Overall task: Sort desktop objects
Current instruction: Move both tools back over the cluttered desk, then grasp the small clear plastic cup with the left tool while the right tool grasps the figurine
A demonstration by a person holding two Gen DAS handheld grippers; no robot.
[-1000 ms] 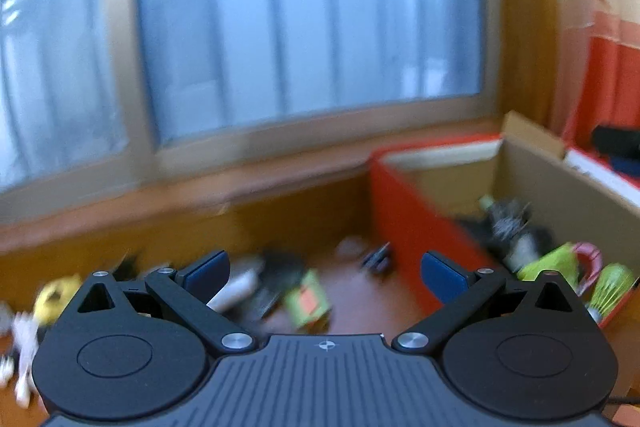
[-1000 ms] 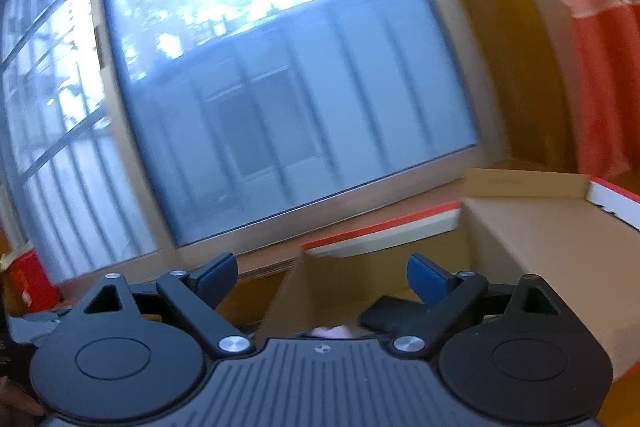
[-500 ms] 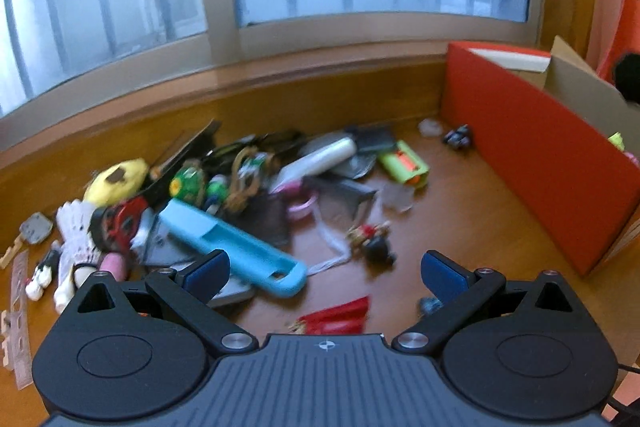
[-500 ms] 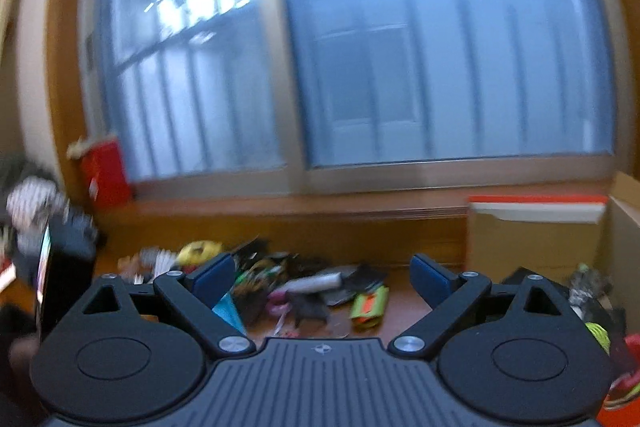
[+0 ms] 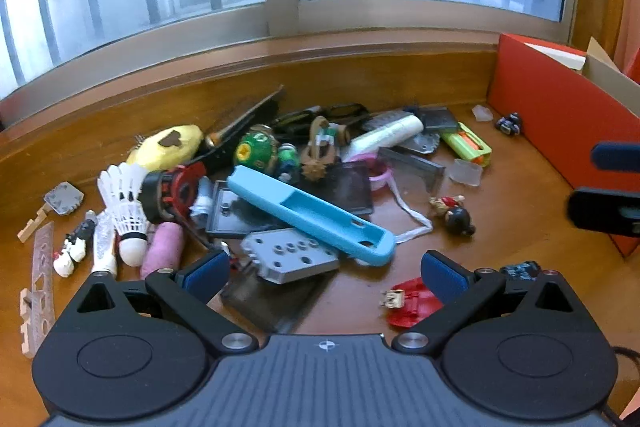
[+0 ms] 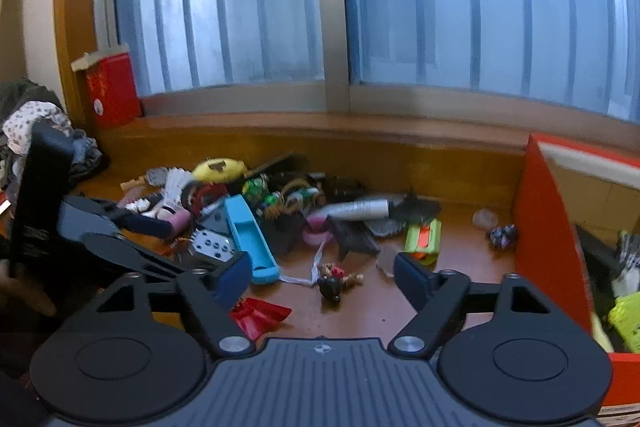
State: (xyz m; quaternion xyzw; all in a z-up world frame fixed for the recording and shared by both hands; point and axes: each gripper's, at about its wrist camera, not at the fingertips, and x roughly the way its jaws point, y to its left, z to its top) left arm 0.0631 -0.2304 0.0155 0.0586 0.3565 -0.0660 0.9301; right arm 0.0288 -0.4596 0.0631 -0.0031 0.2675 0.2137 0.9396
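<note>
Both grippers are coming in over the wooden desktop (image 5: 520,267) empty, so the step in hand looks like choosing the next piece from the heap and approaching it cleanly. Nearest, the left gripper (image 5: 324,267) has its fingers released and wide, nothing between the pads; the red plastic piece (image 5: 412,301) lies just under its right finger, with the grey perforated block (image 5: 288,253) ahead of it toward the left finger. The right gripper (image 6: 322,273) is also unclenched and grasping nothing, though its jaws have just been closing somewhat; the small black and red figure (image 6: 334,283) lies between its fingers on bare wood, apart from the heap. That figure seems the easiest pick: it stands clear of its neighbours, so the pads can straddle it without dragging anything else, though the white cord (image 6: 314,269) just beside it could snag. Further in, the long light-blue case (image 5: 316,215) rests across the dark flat pieces and should be lifted only by its narrow sides. Beyond it the shuttlecock (image 5: 124,199), the yellow toy (image 5: 168,147) and the white tube (image 5: 386,135) crowd the back edge under the window; these are better left until the nearer ones are cleared. The red cardboard box (image 6: 548,227) at the right edge, already holding a few things, seems the destination.
</note>
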